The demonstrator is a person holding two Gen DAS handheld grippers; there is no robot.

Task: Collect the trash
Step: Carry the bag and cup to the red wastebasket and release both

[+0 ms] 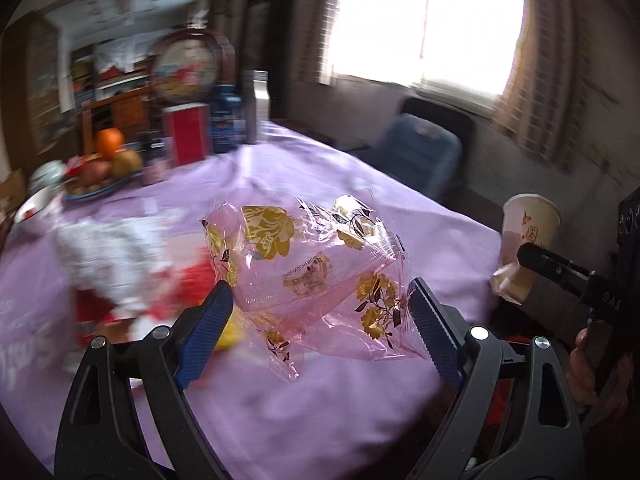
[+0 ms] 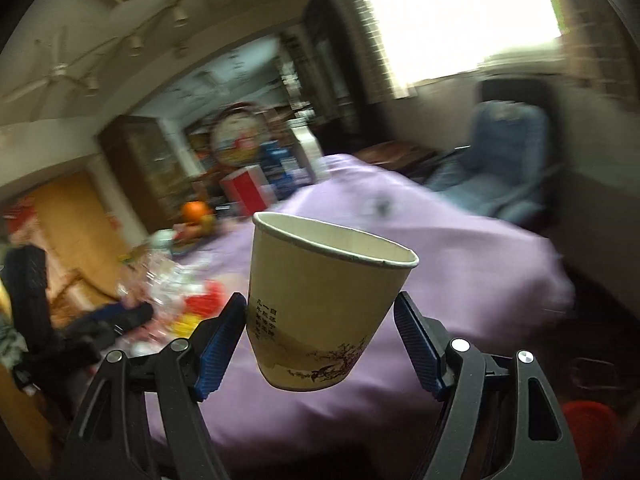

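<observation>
The left gripper (image 1: 320, 312) clamps a crinkled pink cellophane wrapper with gold flowers (image 1: 308, 264); the right gripper (image 2: 320, 320) seemingly clamps a beige paper cup (image 2: 320, 304).

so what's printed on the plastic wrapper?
Gold flowers with dark stems on the wrapper; left wrist view.
</observation>
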